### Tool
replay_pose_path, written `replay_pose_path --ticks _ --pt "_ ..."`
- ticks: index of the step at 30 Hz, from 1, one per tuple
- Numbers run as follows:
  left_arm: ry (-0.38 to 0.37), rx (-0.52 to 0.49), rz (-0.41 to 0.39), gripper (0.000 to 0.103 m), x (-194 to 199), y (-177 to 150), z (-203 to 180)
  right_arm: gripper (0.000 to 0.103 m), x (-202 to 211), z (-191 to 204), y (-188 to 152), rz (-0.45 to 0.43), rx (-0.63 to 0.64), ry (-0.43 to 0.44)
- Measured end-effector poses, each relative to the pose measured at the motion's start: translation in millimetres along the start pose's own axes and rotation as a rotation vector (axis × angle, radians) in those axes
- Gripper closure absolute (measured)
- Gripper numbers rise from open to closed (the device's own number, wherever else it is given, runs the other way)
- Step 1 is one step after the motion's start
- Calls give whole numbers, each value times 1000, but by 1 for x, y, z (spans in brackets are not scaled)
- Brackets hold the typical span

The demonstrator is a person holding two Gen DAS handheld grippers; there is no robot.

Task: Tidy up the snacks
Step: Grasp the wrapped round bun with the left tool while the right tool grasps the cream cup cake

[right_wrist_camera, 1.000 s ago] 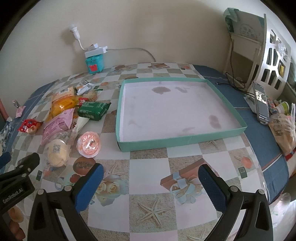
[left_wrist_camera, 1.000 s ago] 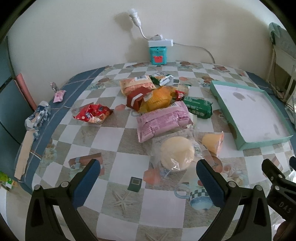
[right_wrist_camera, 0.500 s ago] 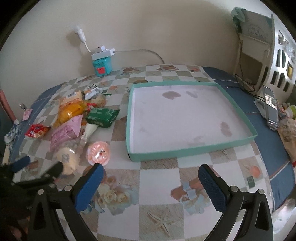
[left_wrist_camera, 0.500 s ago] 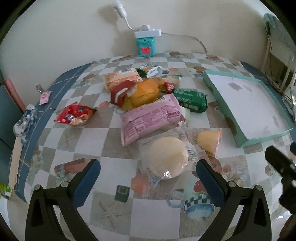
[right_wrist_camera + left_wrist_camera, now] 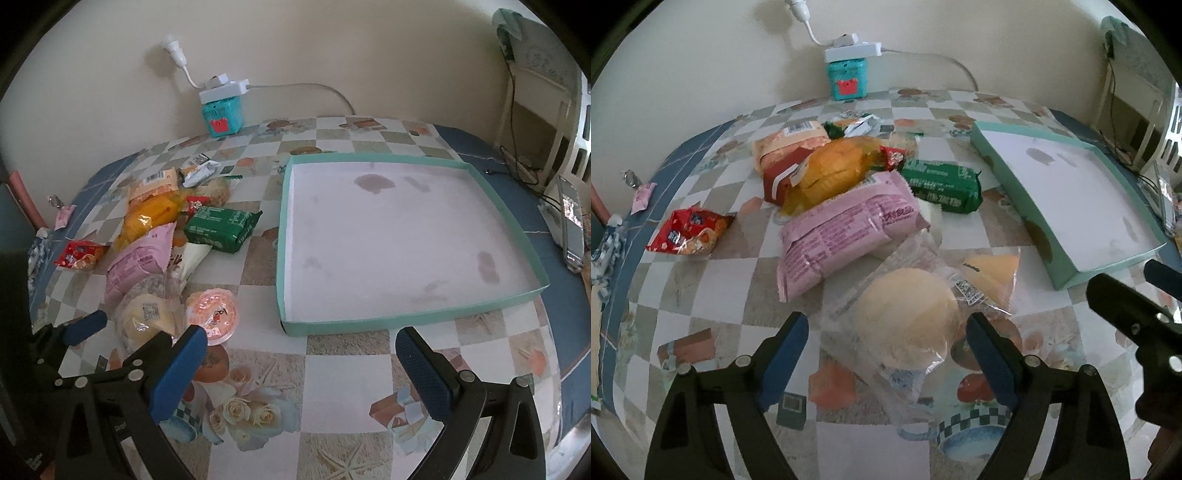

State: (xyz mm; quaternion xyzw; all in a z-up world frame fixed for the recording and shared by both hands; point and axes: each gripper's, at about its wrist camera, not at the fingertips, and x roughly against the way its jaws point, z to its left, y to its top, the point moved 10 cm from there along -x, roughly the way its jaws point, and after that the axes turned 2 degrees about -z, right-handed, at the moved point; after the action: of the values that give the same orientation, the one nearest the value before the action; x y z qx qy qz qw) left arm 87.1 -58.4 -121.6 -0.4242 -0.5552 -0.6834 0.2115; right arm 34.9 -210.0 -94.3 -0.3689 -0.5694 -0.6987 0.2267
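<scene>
Cream-coloured bun in clear wrap (image 5: 908, 314) lies on the counter (image 5: 713, 280) between the left gripper (image 5: 886, 350)'s closing jaws, not yet pinched. Right gripper (image 5: 295, 363) hangs with jaws apart near the empty teal tray (image 5: 406, 321). Next, probably: clamp gently, lift, carry to tray.

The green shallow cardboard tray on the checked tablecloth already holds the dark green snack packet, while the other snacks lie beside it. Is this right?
Not quite. The green shallow cardboard tray holds nothing; the right wrist view shows its white floor bare. The dark green snack packet lies on the checked tablecloth with the other snacks.
</scene>
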Motion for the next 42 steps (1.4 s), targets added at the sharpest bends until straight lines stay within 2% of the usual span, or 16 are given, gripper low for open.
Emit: replay_pose_path --ticks 6,9,15,19,24,28,34,39,42 --pt "-59 8 -12 15 4 3 -3 0 -4 2 2 13 7 0" --pt "-37 16 -17 15 4 3 6 0 -3 5 5 8 17 -1" --pt "-14 75 -16 15 10 -7 46 0 -4 22 7 11 69 14" --pt "30 115 -14 15 18 -14 79 0 -6 41 8 19 105 50" --pt "-19 162 -67 15 45 -2 96 2 -12 69 9 22 154 102" --pt "-98 135 -93 15 57 9 82 12 -24 79 6 53 168 137" --pt "-199 156 -9 15 37 9 60 26 -50 80 -1 116 166 176" --pt "-185 150 50 15 16 6 54 35 -61 81 -1 134 174 212" --pt "-169 153 88 15 3 3 53 46 -66 83 -4 140 194 233"
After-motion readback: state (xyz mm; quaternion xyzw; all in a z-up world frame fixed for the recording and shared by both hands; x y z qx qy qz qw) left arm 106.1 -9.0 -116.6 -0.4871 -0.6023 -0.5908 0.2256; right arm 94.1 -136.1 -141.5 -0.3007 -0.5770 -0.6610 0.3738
